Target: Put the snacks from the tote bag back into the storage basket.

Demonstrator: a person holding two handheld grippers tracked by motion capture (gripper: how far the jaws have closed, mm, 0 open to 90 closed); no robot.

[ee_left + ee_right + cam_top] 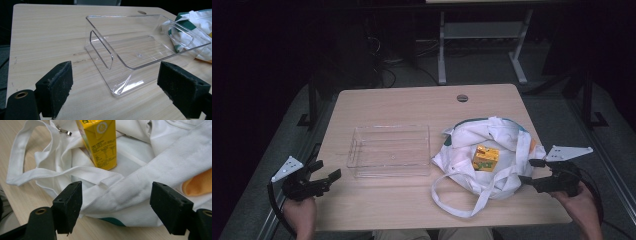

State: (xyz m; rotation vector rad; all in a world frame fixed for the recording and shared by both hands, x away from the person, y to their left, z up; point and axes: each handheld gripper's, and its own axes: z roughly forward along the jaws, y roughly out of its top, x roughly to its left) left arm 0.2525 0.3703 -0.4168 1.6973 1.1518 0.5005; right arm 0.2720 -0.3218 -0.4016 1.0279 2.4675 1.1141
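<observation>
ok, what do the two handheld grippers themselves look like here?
Both are black. The left gripper and the right gripper each carry a grey three-cornered plate on top and trail a black cable. The jaws are blocky, with black foam-like pads that look worn and dusty; brass-coloured inserts sit at the jaw bases. No sleeves are visible on the person's forearms.

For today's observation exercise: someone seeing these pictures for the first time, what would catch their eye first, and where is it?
The bright yellow carton stands out, sitting on the crumpled white cloth bag at the table's right side. Beside the bag, mid-table, lies an empty clear plastic tray. A black hand-held gripper sits at each near corner, left hand-held gripper and right hand-held gripper, both with jaws open.
</observation>
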